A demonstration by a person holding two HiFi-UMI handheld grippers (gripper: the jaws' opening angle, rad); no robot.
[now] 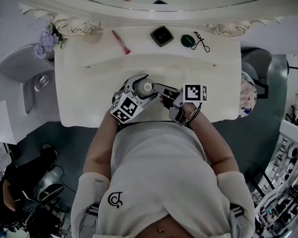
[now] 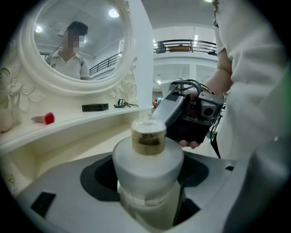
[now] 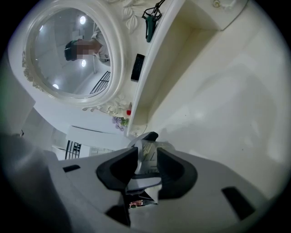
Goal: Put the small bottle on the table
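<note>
A white bench (image 1: 86, 98). At its six o'clock edge, the left tool (image 1: 139, 87) is clamped on the small bottle (image 1: 147, 86) by its body. The right tool (image 1: 161, 89) pinches the bottle's cap (image 2: 148, 135). At twelve o'clock lie a red brush (image 1: 121, 42), a black compact (image 1: 162, 35) and an eyelash curler (image 1: 201, 42). The gripper views add a round mirror (image 2: 82, 45).

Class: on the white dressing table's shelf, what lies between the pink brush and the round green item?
A flat square black case lies between the pink brush and round green item; the head view shows it.
</note>
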